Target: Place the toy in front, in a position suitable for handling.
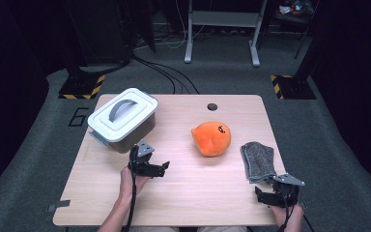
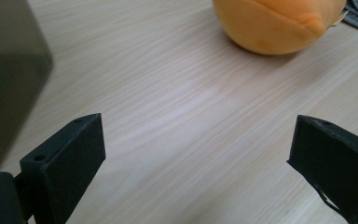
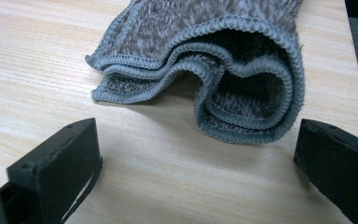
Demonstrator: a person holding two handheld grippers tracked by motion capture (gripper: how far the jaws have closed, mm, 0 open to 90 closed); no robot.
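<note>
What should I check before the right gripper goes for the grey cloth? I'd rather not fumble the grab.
1. Right gripper jaws open: ok.
2. Folded grey cloth lies just ahead, between the jaw lines: ok.
3. Cloth apart from the orange plush toy: ok.
4. Left gripper open, holding nothing, clear of the cloth: ok.
5. Lidded box out of the way: ok.
6. Whether all the folded layers will be caught: cannot tell.
</note>
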